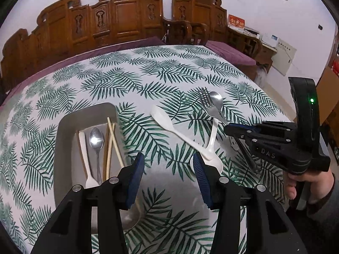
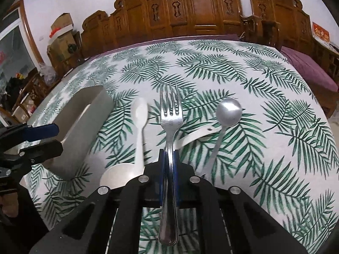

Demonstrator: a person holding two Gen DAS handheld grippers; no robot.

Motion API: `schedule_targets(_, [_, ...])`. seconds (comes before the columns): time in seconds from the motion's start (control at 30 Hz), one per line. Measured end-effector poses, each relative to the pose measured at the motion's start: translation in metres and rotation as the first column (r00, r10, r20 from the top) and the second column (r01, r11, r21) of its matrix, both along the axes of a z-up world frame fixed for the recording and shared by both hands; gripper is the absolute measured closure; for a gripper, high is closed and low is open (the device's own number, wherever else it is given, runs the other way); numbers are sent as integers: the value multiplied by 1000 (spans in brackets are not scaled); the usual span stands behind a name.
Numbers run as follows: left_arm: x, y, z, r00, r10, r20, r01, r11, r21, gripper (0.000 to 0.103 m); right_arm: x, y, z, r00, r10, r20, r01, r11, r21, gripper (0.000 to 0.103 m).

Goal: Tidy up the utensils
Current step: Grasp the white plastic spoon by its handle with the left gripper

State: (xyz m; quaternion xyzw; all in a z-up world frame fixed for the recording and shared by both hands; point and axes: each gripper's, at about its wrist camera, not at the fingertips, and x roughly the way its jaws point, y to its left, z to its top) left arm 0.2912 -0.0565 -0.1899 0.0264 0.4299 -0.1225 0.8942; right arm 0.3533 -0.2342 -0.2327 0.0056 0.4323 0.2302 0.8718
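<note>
The right gripper (image 2: 169, 154) is clenched on the fork (image 2: 169, 127), lifted clear of the bench (image 2: 275, 105). Keep it level and carry it left over the tray (image 1: 63, 144), clear of the spread, empty left gripper (image 1: 168, 175); loose spoons (image 2: 227, 114) lie beyond.

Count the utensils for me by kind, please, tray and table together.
White spoons: 3
Metal spoons: 2
Fork: 1
Chopsticks: 2 that show clearly
Total: 8
</note>
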Motion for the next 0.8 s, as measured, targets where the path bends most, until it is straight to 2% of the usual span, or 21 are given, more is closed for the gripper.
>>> schedule_targets(0.3, [44,-28,-14,998,10,-65,-12,1000,-27,58,10,-21,-4,999,-45,-13,45,998,31,94])
schedule_targets(0.57, [78,-46,-37,990,45,-134,-44,999,11,66,14,-32,-1,998,-66,-22,68,995,73,94])
schedule_targets(0.8, [95,-56,-65,976,82,-200,-65,994,90,70,15,-32,-2,998,-60,-25,62,996,63,94])
